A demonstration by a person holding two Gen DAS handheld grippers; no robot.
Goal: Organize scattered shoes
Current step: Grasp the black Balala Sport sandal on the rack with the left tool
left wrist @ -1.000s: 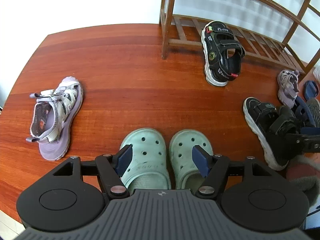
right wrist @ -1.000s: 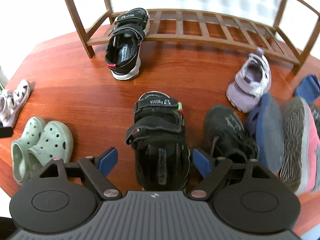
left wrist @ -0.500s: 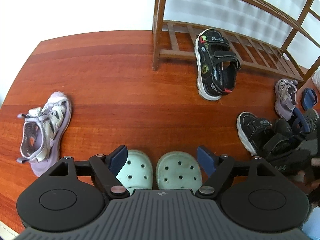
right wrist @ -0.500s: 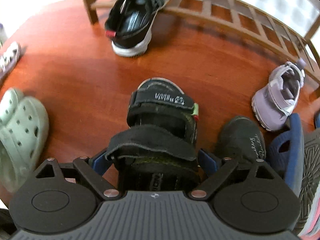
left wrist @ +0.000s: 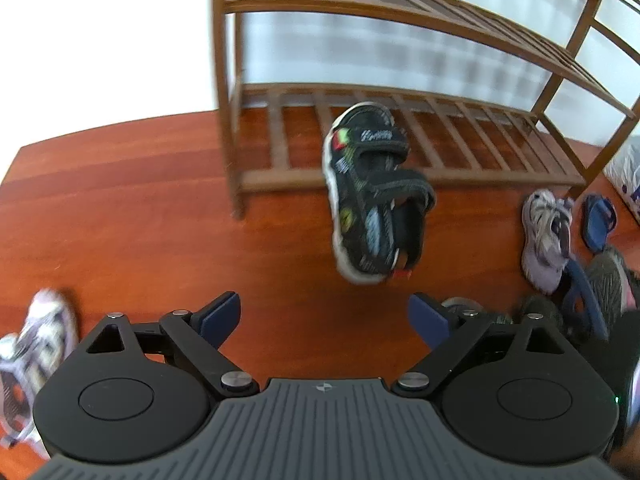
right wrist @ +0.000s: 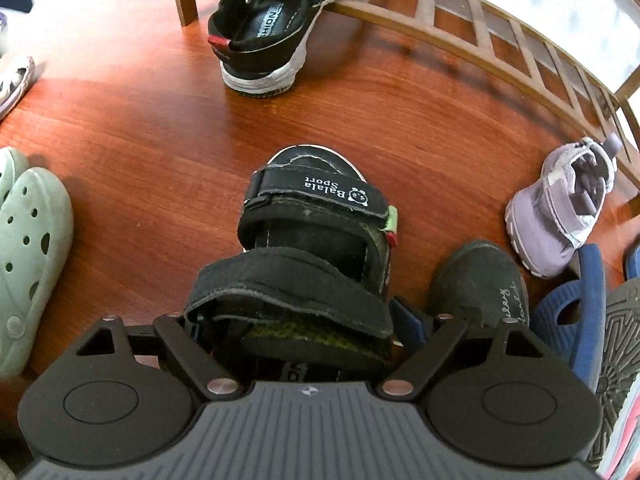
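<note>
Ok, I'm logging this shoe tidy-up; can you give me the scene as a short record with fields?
floor: red-brown wood
rack: wooden shoe rack, black sandal leaning on its lowest shelf
left hand-held gripper: opening, nothing between fingers
right hand-held gripper: closing around Balala Sport sandal
nearby: green clogs, lilac shoe

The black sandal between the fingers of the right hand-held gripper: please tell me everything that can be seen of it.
The black sandal is a child's sport sandal with two wide hook-and-loop straps; the front strap bears white "Balala Sport" lettering and a small green and red tab. Its sole edge is white. It stands upright on the wooden floor, toe away from the camera. The right hand-held gripper straddles its heel, jaws closing. A dark shoe lies close beside it.
</note>
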